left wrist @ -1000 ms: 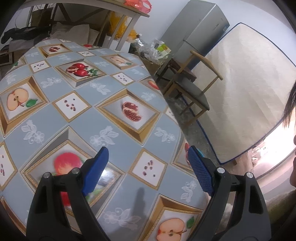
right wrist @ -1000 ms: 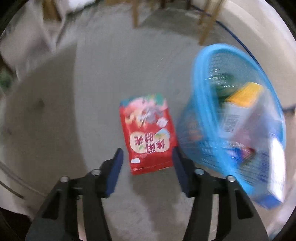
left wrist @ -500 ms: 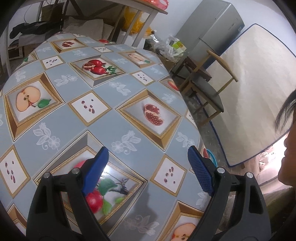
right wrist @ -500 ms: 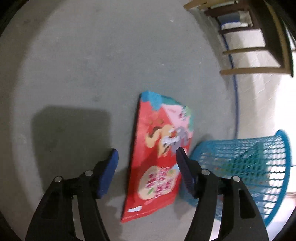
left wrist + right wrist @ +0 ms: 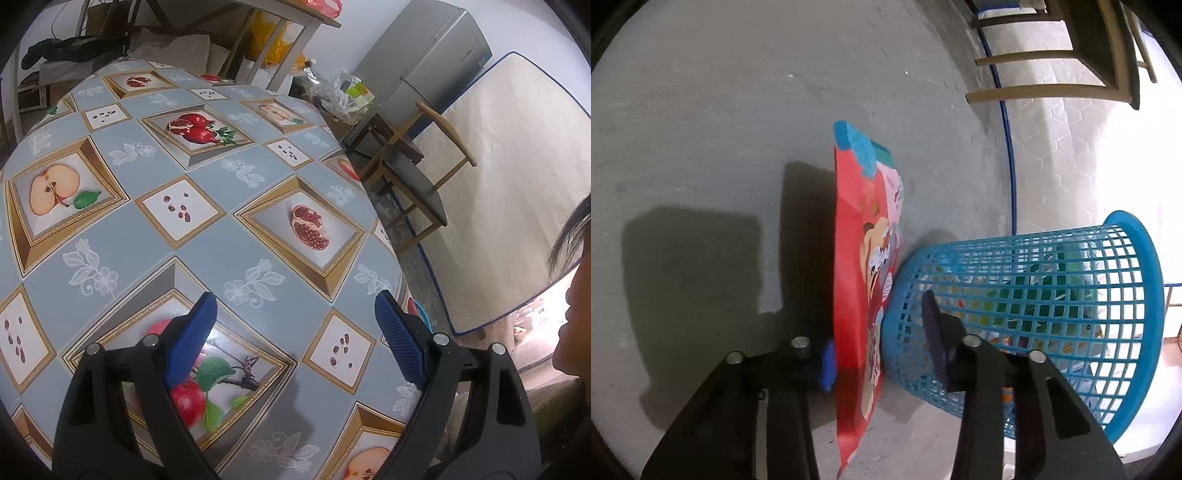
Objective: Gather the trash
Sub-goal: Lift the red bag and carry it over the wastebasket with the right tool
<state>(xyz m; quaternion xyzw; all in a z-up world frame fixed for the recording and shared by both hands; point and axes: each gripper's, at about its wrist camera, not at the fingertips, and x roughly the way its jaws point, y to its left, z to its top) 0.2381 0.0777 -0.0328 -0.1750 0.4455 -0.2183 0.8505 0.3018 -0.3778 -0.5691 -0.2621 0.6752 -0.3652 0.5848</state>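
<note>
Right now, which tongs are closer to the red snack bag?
The right tongs: they straddle the red snack bag on the floor beside the blue basket, jaws closing. The left tongs hang open over the fruit-print table, no bag there.

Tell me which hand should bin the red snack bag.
Right. Its tool is closing with the bag between its fingers, beside the blue basket. The left tool hangs open over the table, with no trash near it.
</note>
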